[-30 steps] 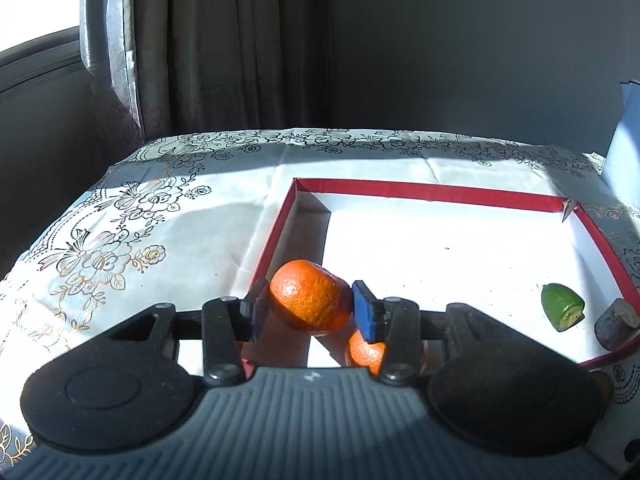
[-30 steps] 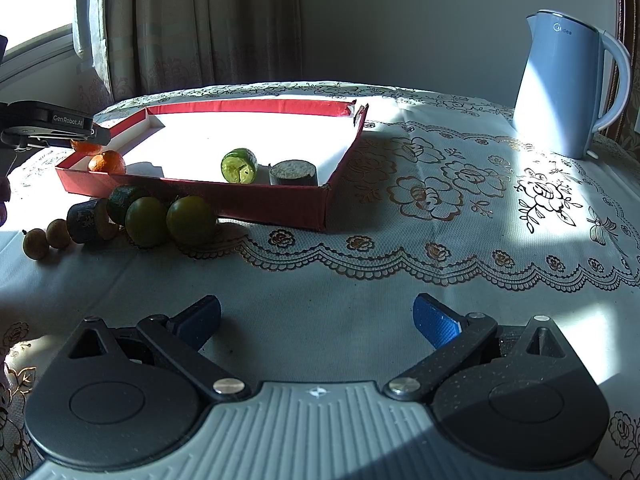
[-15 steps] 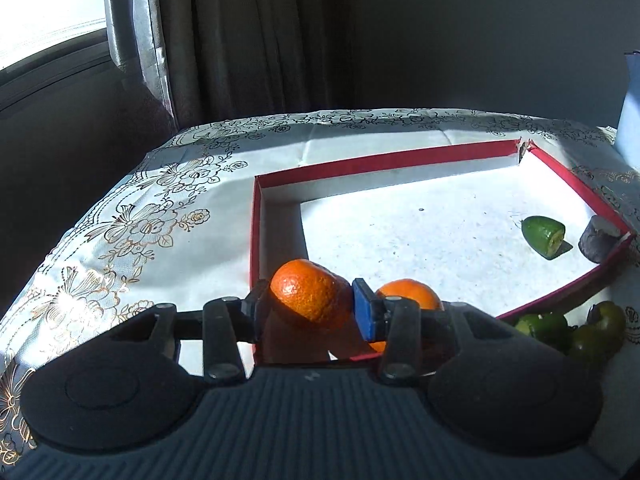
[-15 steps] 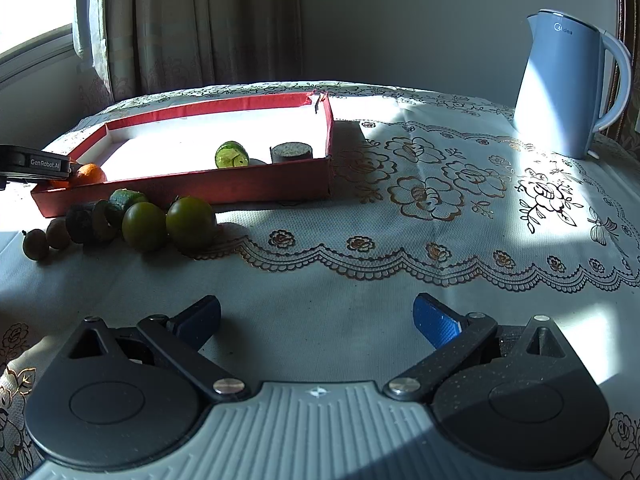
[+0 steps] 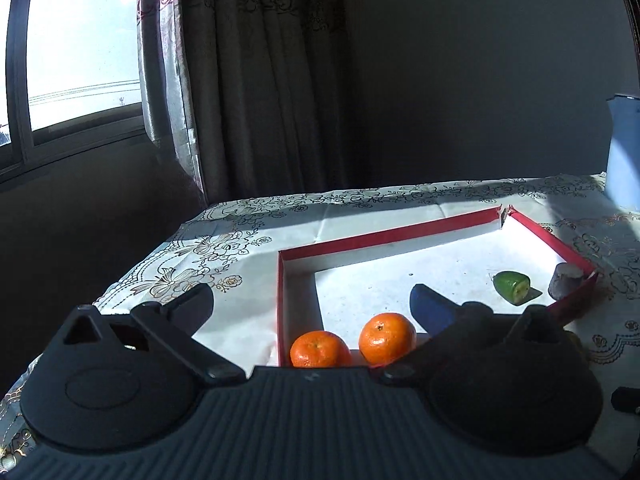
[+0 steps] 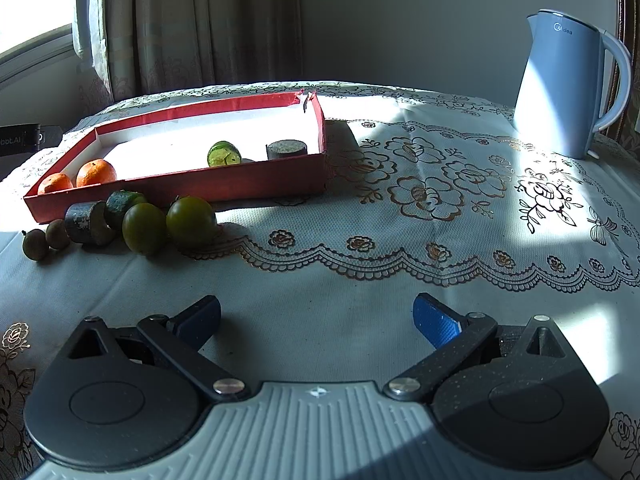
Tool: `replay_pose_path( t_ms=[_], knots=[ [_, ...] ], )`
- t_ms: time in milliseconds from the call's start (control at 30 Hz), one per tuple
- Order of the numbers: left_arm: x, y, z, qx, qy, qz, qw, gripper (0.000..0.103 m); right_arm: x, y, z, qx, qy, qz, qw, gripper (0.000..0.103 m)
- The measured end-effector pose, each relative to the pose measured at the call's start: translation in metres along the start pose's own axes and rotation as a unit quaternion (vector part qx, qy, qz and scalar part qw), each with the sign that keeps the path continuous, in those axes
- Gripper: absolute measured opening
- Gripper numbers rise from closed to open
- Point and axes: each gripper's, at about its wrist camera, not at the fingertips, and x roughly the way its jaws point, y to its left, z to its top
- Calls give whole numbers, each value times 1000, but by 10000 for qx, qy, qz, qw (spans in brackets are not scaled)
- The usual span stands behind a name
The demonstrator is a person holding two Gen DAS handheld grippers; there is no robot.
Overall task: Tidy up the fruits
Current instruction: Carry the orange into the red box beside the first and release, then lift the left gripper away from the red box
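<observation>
the left gripper (image 5: 310,306) is opening wide with nothing between its jaws. two oranges (image 5: 387,337) sit together in the near corner of the red tray (image 5: 282,280), likely grouped by kind. the right gripper (image 6: 316,318) hangs spread and empty over the cloth, while green fruits (image 6: 191,221) wait just outside the tray.

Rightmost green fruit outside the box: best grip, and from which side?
Grip the green fruit across its round middle, coming from above: the box wall stands close behind and another green fruit crowds its left. Its right side looks free for a finger.
</observation>
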Motion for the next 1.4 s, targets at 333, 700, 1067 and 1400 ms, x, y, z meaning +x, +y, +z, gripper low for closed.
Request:
replay_pose_path(
  t_ms=[333, 700, 1067, 1400],
  knots=[
    [-59, 2, -53, -147, 155, 49, 9998, 103, 0, 0, 0, 0, -1, 3, 10000, 103],
    [-63, 6, -77, -307, 821, -38, 9961, 103, 0, 0, 0, -3, -1, 2, 10000, 103],
    [-48, 12, -86, -551, 1342, -198, 9892, 103, 0, 0, 0, -6, -1, 9, 10000, 103],
    [-47, 16, -86, -731, 1398, -254, 9871, 103, -4, -4, 0, 108, -137, 210, 9996, 103]
  ],
)
